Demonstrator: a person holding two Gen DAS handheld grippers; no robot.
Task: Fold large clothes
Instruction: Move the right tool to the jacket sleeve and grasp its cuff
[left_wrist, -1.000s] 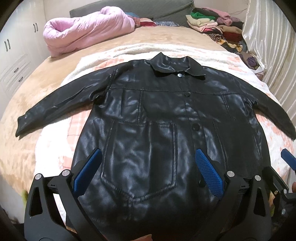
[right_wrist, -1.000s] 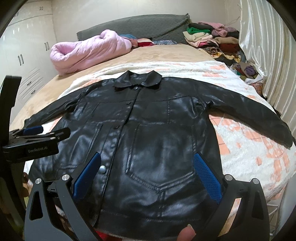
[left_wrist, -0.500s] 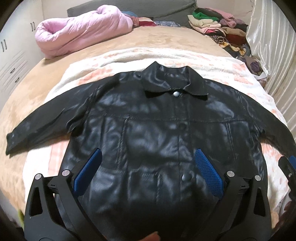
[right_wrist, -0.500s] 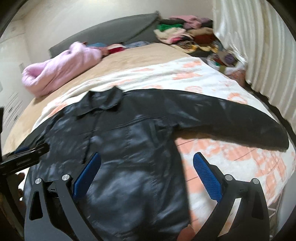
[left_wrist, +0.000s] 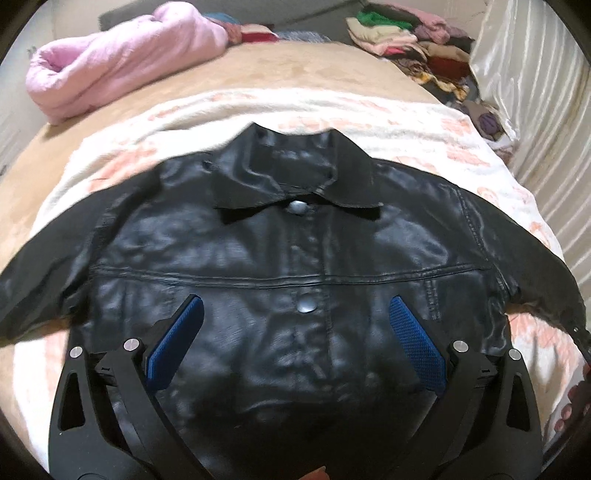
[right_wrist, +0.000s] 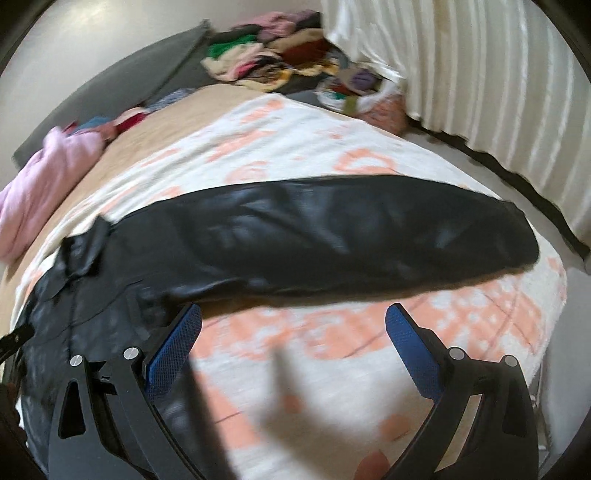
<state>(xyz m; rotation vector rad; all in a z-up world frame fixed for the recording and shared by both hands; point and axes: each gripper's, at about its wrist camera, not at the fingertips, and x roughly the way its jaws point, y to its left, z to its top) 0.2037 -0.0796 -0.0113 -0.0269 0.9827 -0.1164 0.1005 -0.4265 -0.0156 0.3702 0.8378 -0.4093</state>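
Item: glossy black leather-look jacket with collar and snap buttons, laid flat and face up on a white fleece blanket with orange print, filling the centre of the left wrist frame. Its outstretched black sleeve runs across the middle of the right wrist frame.

Left wrist view, left to right:
- Rolled pink quilt, upper left, well apart from the jacket.
- Left gripper with blue textured pads, lower centre, released, jaws spread wide above the jacket's chest, holding nothing.
- Pile of mixed folded clothes, upper right.

Right wrist view, left to right:
- Jacket body at lower left, collar at middle left.
- Right gripper with blue pads, lower centre, released and empty, over bare blanket just below the sleeve.
- Pleated white curtain, upper right.

Risks, as judged:
- The slick, stiff material may slip from the pads or spring back from a fold.
- A pinch on the sleeve may catch the blanket beneath and drag it along.
- Pulling one sleeve alone may skew the flat body.

Changes: half a second ago the left view showed more of the hem and both sleeves; now it sits closer to the collar. The right view has swung rightwards from the jacket body to the sleeve.
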